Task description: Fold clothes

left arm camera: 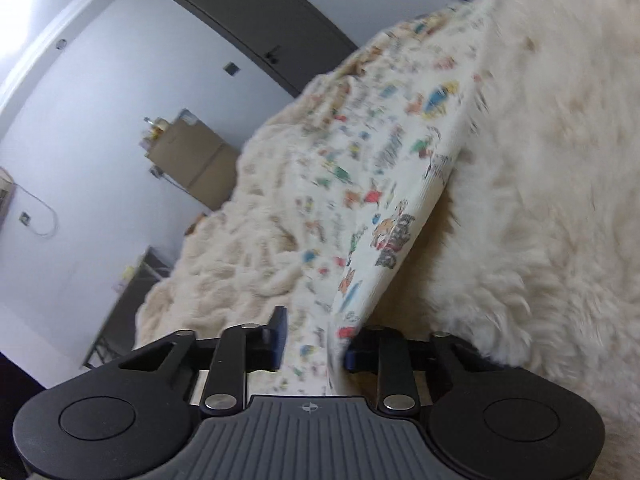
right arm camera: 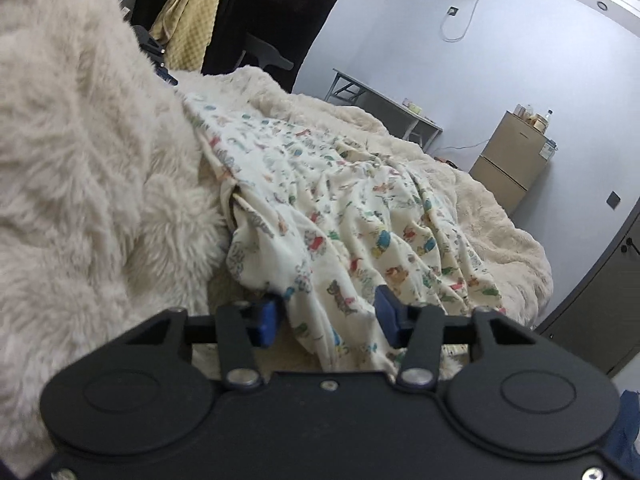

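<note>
A cream garment (left arm camera: pixel 384 184) printed with small coloured cartoon figures lies on a fluffy cream blanket (left arm camera: pixel 552 168). In the left wrist view its near edge passes between the blue pads of my left gripper (left arm camera: pixel 314 338), whose jaws stand apart around the cloth. In the right wrist view the same garment (right arm camera: pixel 360 216) lies wrinkled across the blanket (right arm camera: pixel 80 152), and a bunched corner sits between the blue pads of my right gripper (right arm camera: pixel 326 314), jaws also apart with cloth between them.
A brown cabinet (right arm camera: pixel 512 160) with bottles on top stands by the white wall. A grey folding table (right arm camera: pixel 384 100) is behind the bed. Dark and yellow clothes (right arm camera: pixel 192 12) hang at the back. A dark door (left arm camera: pixel 264 20) is on the wall.
</note>
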